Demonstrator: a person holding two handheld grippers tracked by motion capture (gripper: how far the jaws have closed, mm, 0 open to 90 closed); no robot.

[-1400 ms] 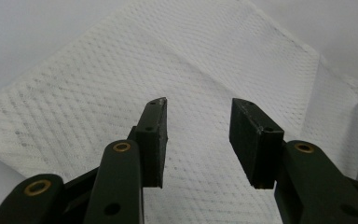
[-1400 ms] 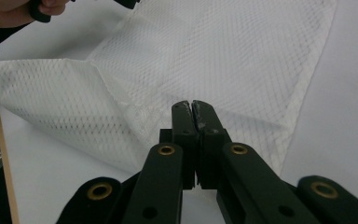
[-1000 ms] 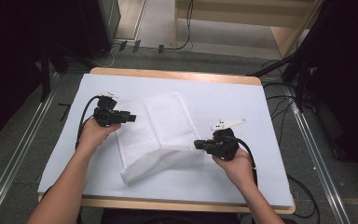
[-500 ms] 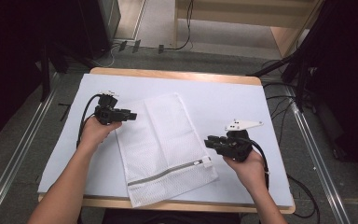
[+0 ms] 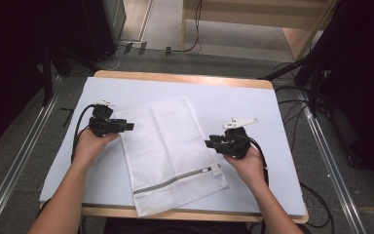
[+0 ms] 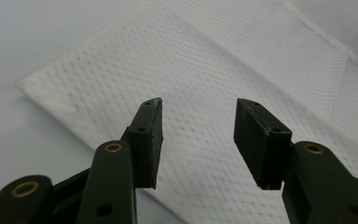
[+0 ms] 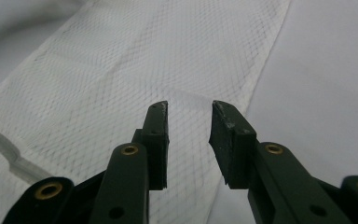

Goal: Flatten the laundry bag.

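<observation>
A white mesh laundry bag (image 5: 168,148) lies flat and spread out on the white table cover, its grey zipper (image 5: 175,179) running across the near end. My left gripper (image 5: 126,126) hovers at the bag's left edge, open, with nothing between its jaws; beneath them shows the bag's mesh (image 6: 214,79). My right gripper (image 5: 209,143) sits at the bag's right edge, also open and holding nothing. In the right gripper view the mesh bag (image 7: 135,65) stretches ahead, and a piece of the zipper (image 7: 4,144) shows at lower left.
A white sheet (image 5: 253,107) covers the wooden table (image 5: 185,78). Black cables trail from both grippers and lie on the floor to the right. Metal rails run along both sides of the table.
The bag, folded and lifted by my right gripper a second ago, now lies flat and unfolded. My right gripper let go and drew back to the right edge. The left gripper hardly moved.
</observation>
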